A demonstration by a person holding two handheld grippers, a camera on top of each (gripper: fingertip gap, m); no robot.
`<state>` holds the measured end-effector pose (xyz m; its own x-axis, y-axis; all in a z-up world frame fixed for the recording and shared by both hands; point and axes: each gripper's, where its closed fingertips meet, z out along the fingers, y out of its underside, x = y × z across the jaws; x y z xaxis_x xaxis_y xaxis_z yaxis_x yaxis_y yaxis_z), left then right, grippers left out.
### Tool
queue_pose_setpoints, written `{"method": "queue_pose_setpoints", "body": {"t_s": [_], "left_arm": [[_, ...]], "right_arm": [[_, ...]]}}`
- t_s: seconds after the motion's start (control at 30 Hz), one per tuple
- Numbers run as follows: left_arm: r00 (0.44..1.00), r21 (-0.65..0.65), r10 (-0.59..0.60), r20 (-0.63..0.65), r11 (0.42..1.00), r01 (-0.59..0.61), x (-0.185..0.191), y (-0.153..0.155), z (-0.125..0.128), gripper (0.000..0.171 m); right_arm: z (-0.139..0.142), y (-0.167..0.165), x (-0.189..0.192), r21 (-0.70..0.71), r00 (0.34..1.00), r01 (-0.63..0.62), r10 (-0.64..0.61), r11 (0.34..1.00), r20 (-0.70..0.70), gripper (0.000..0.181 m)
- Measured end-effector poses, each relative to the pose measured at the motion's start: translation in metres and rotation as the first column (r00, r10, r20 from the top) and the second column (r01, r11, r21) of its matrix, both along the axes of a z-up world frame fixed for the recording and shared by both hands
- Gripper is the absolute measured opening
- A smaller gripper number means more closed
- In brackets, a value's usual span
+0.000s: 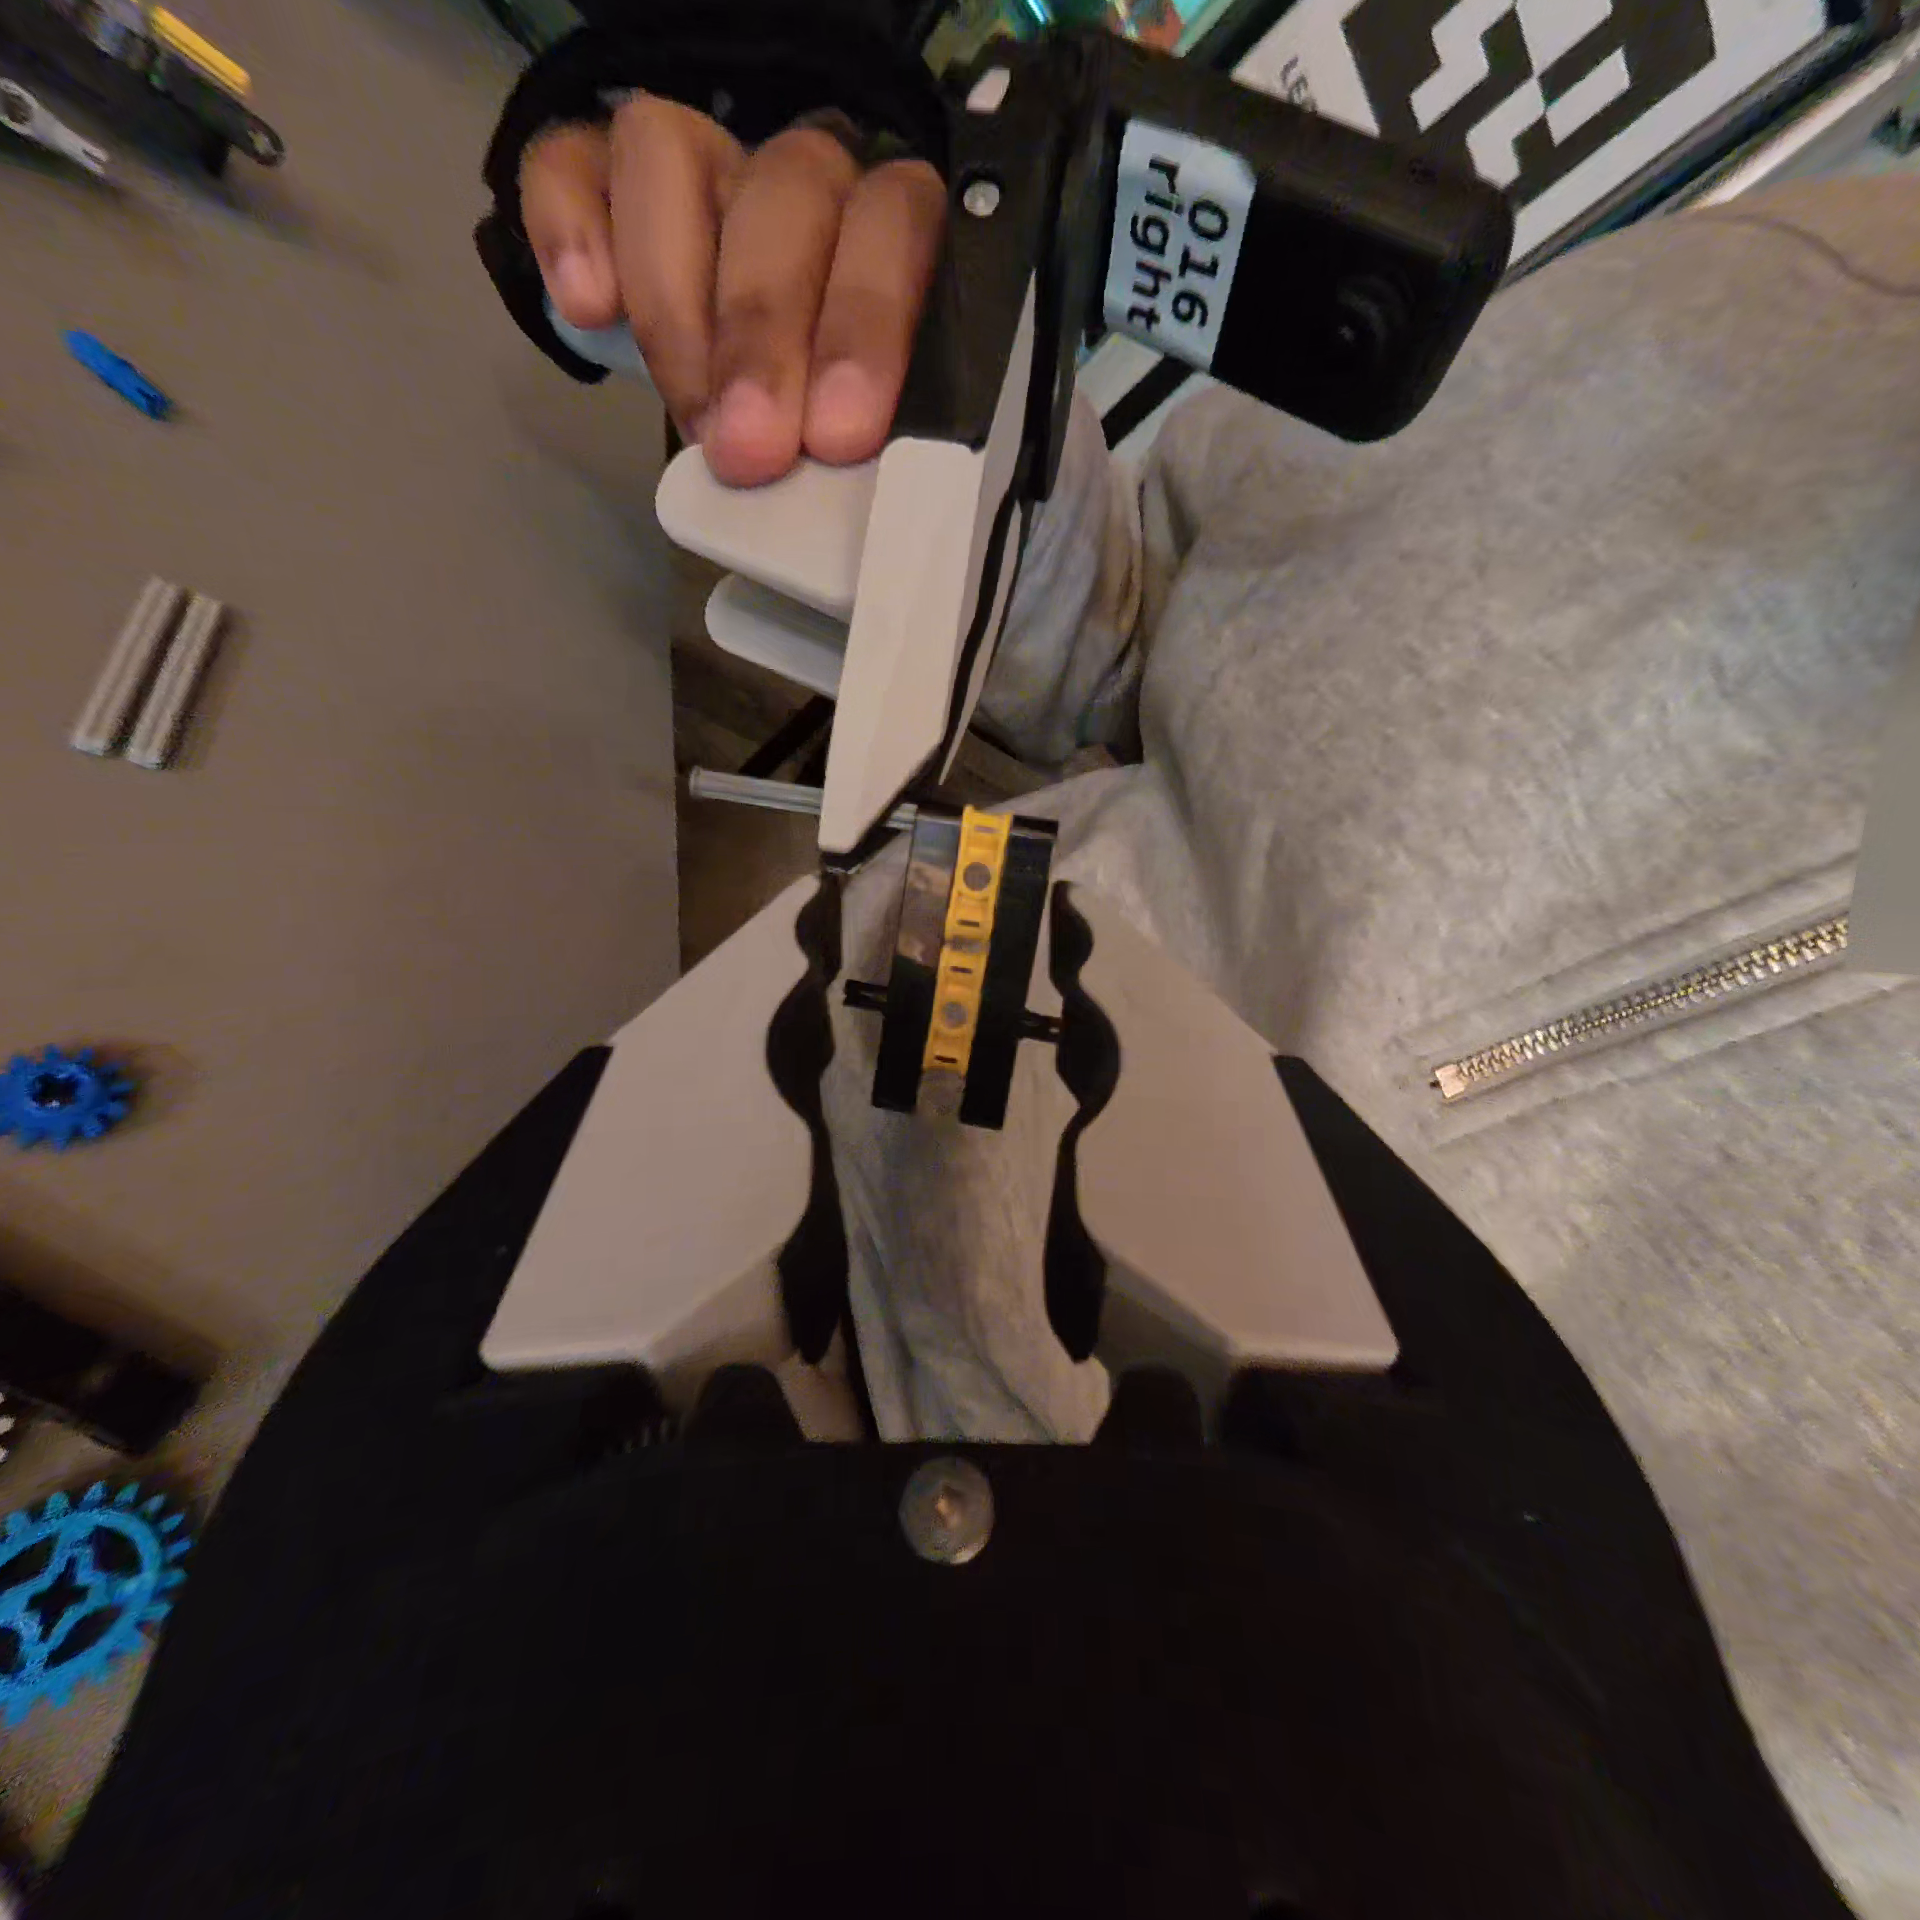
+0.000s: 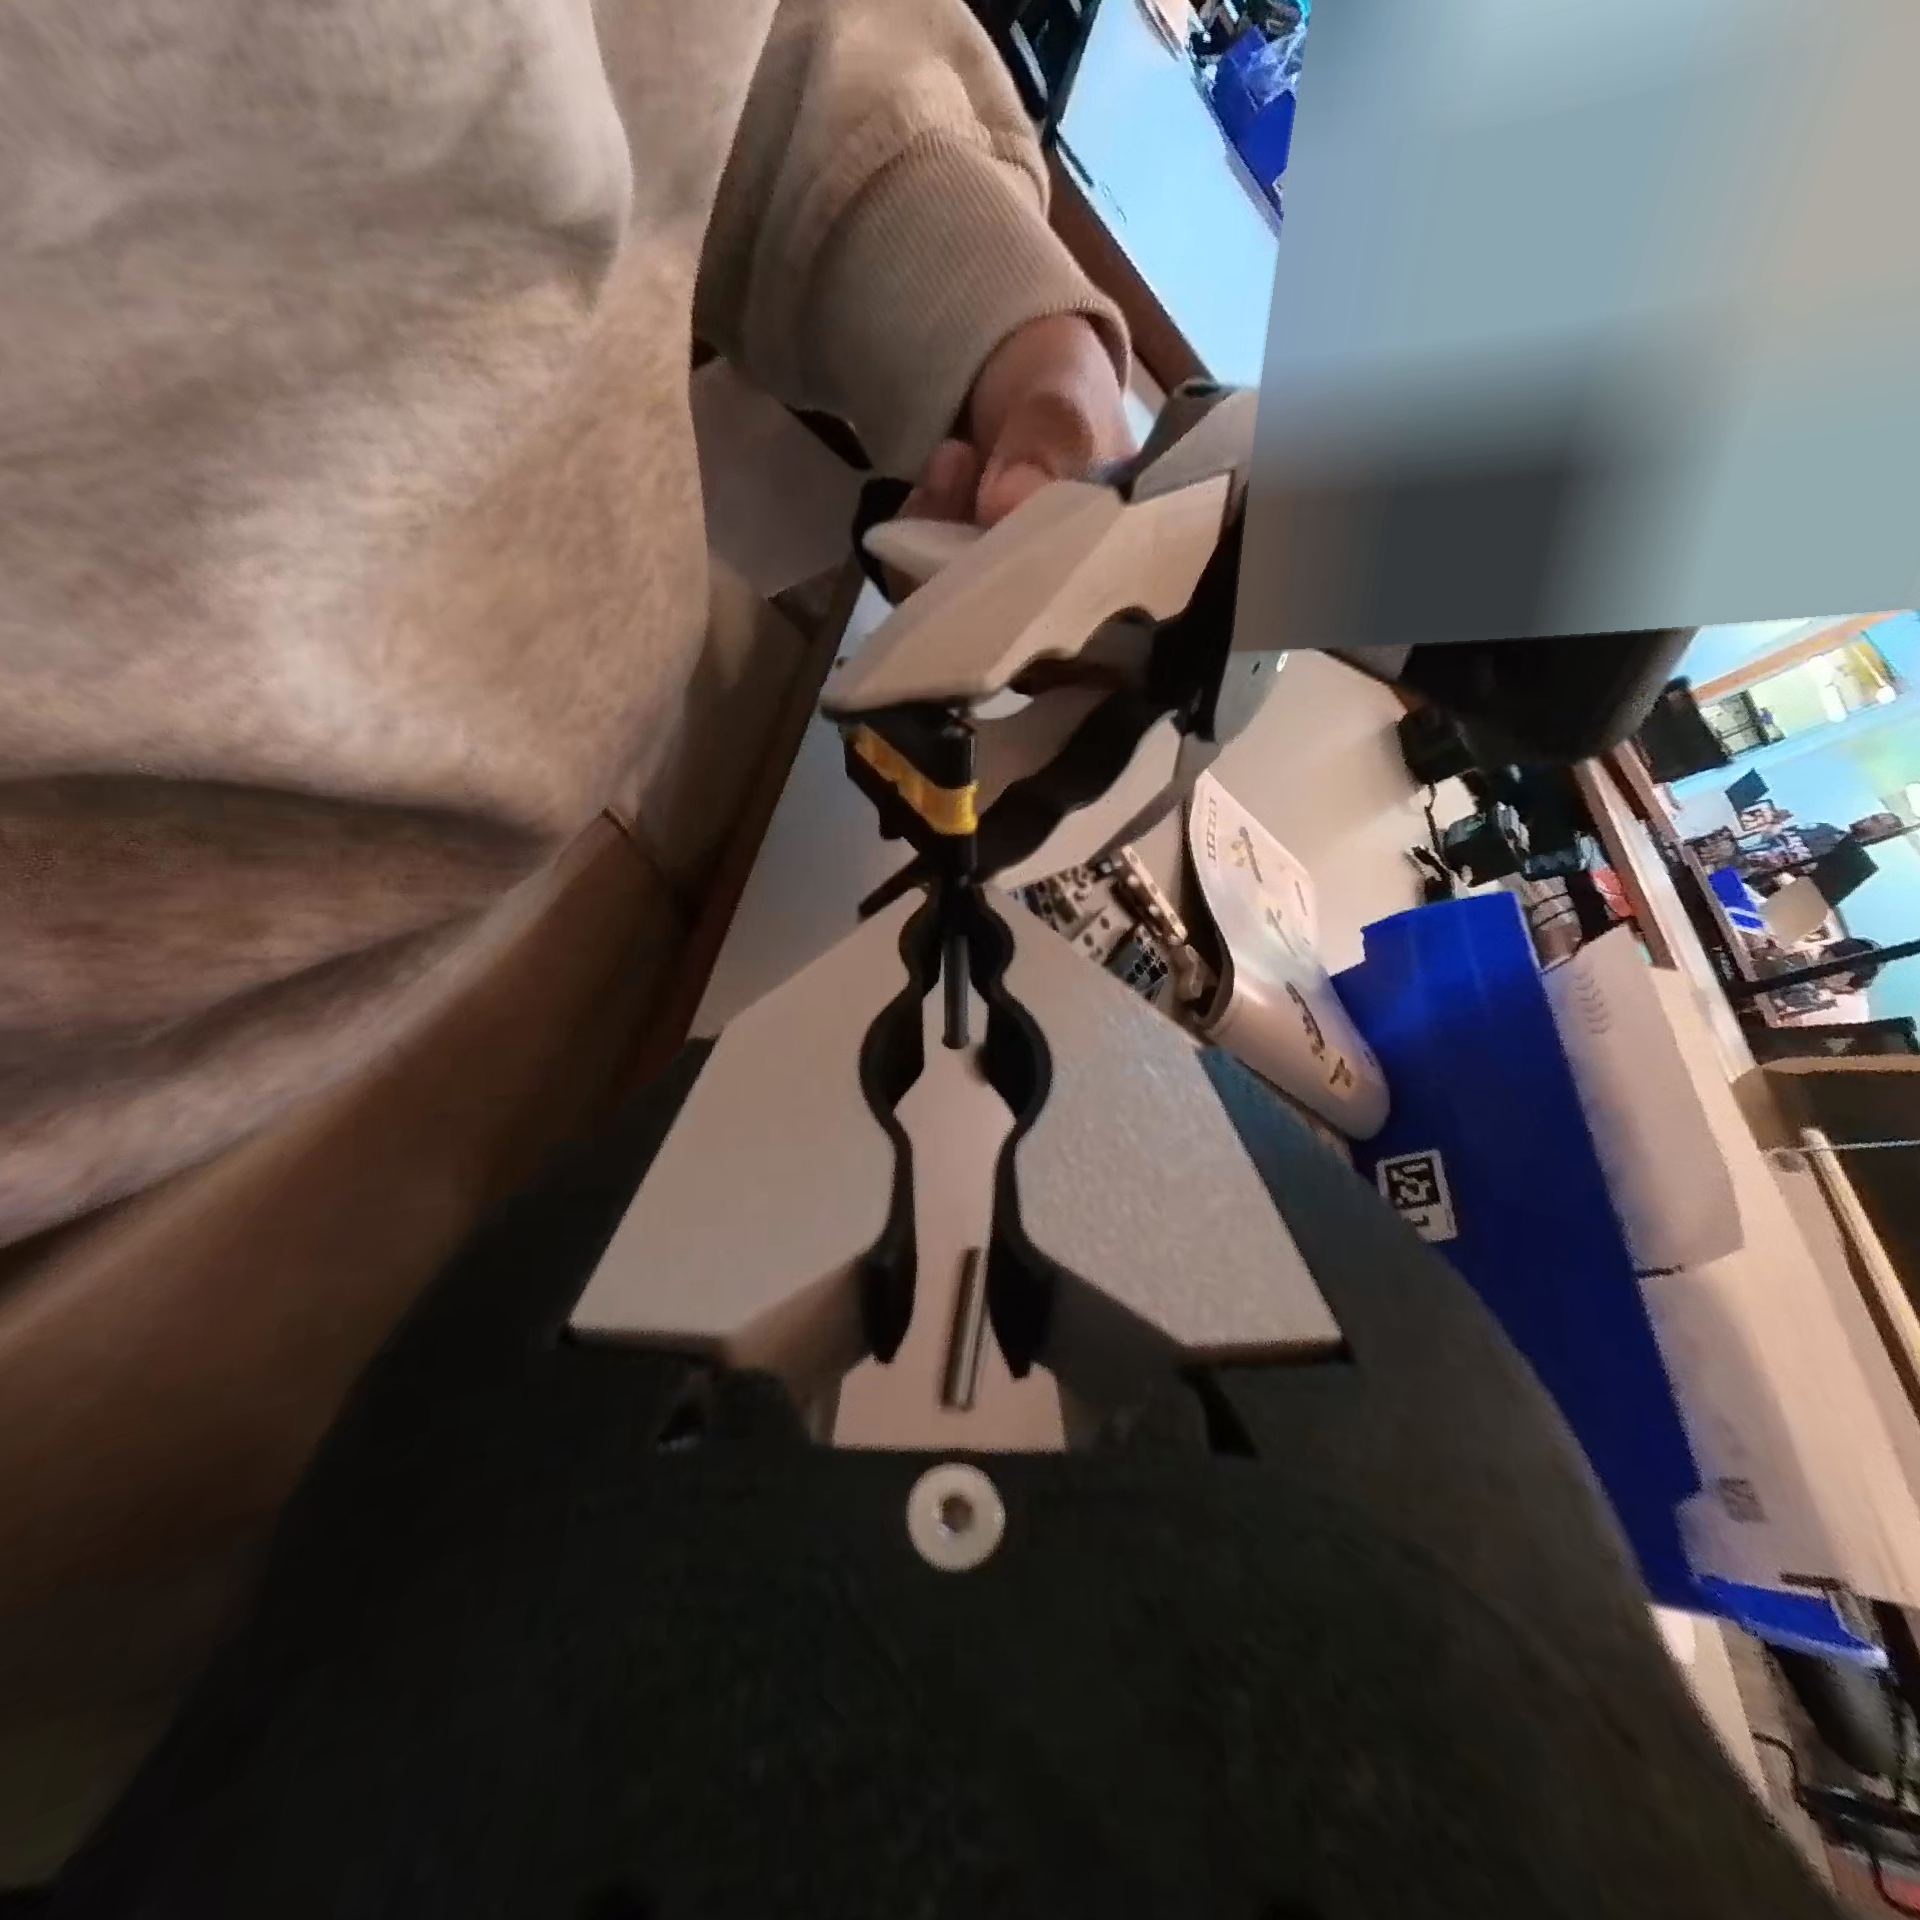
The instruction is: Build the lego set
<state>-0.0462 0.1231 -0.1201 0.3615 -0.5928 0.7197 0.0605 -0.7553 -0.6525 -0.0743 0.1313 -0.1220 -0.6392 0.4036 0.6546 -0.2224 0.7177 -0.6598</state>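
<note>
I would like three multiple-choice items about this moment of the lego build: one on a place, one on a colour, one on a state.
1. Where does the large blue gear lie?
A. on the table at the lower left of the left wrist view
B. between the left gripper's fingers
C. on the grey sweater

2. What colour is the strip in the middle of the black assembly?
A. red
B. yellow
C. green

3. What is the right gripper doing?
A. it is wide open and empty
B. it is shut on a thin dark axle
C. it is shut on a blue gear

Key: 1 A, the gear rests on the brown table there. 2 B, a yellow band runs between the black parts. 3 B, the thin dark axle sits pinched at its fingertips.
</note>
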Motion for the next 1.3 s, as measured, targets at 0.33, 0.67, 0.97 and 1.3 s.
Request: {"method": "queue_pose_setpoints", "body": {"t_s": [0.33, 0.67, 0.97, 1.3], "left_arm": [[0.995, 0.074, -0.038, -0.097, 0.996, 0.045, 0.012, -0.008, -0.006, 0.026], [0.992, 0.150, -0.019, -0.127, 0.988, 0.038, 0.015, -0.010, -0.001, 0.028], [0.991, 0.265, -0.036, -0.127, 0.962, 0.069, 0.021, -0.022, 0.007, 0.028], [0.996, 0.212, -0.057, -0.062, 0.975, 0.069, 0.027, -0.024, 0.006, 0.029]], "right_arm": [[-0.010, -0.004, 0.009, -0.063, 0.990, -0.080, 0.086, 0.995, 0.111, 0.003], [-0.005, -0.006, 0.014, -0.062, 0.946, -0.225, 0.233, 0.972, 0.224, 0.003], [0.001, -0.018, 0.022, -0.097, 0.904, -0.306, 0.321, 0.947, 0.282, 0.003], [0.001, -0.019, 0.028, -0.109, 0.902, -0.268, 0.289, 0.957, 0.319, 0.002]]}}
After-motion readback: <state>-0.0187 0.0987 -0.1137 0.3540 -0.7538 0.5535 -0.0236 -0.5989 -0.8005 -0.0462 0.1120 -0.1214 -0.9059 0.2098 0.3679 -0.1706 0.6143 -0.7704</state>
